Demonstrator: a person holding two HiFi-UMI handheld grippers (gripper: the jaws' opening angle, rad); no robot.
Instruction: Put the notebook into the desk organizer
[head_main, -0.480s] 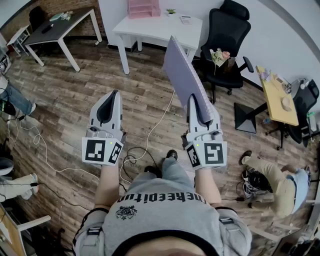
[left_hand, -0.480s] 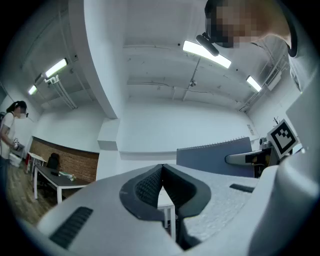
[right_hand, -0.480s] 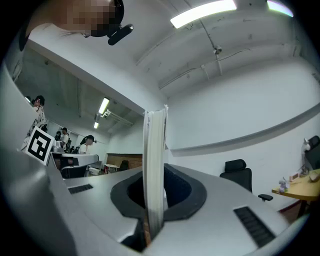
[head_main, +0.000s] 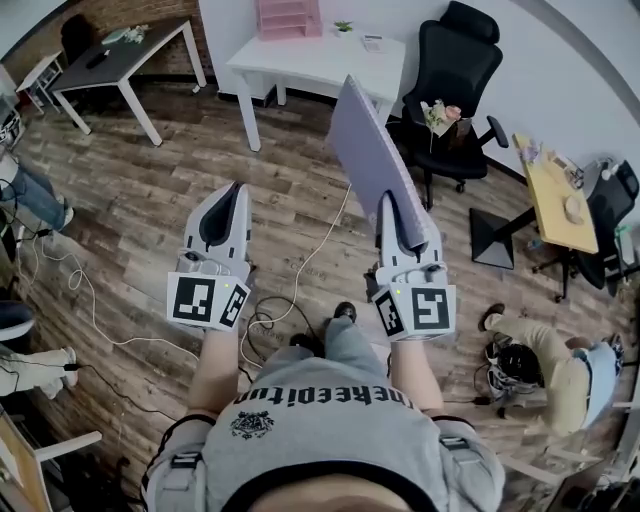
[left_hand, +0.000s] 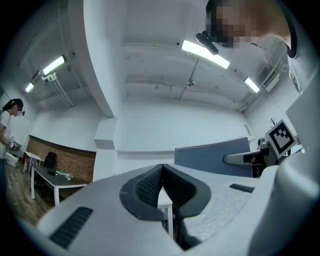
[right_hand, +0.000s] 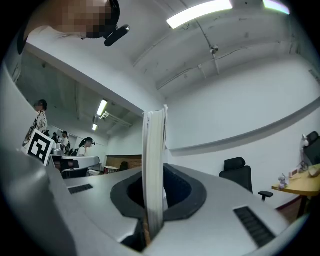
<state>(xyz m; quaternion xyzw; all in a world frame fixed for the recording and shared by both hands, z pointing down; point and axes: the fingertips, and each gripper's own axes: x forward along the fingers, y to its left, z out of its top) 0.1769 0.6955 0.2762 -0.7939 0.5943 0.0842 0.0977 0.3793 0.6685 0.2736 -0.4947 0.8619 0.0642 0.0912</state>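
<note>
My right gripper (head_main: 401, 216) is shut on the lower edge of a lavender spiral notebook (head_main: 370, 155), which stands on edge and leans up and away over the floor. In the right gripper view the notebook's page edge (right_hand: 154, 165) rises upright between the pads of the right gripper (right_hand: 152, 202). My left gripper (head_main: 228, 206) hangs beside it, shut and empty; its tips meet in the left gripper view (left_hand: 161, 171), where the notebook (left_hand: 215, 157) shows to the right. A pink desk organizer (head_main: 287, 17) stands on the far white table (head_main: 330, 62).
A black office chair (head_main: 455, 70) stands right of the white table. A grey table (head_main: 120, 55) is at the far left and a yellow desk (head_main: 555, 195) at the right. Cables (head_main: 290, 290) trail across the wooden floor. A person (head_main: 545, 360) crouches at the lower right.
</note>
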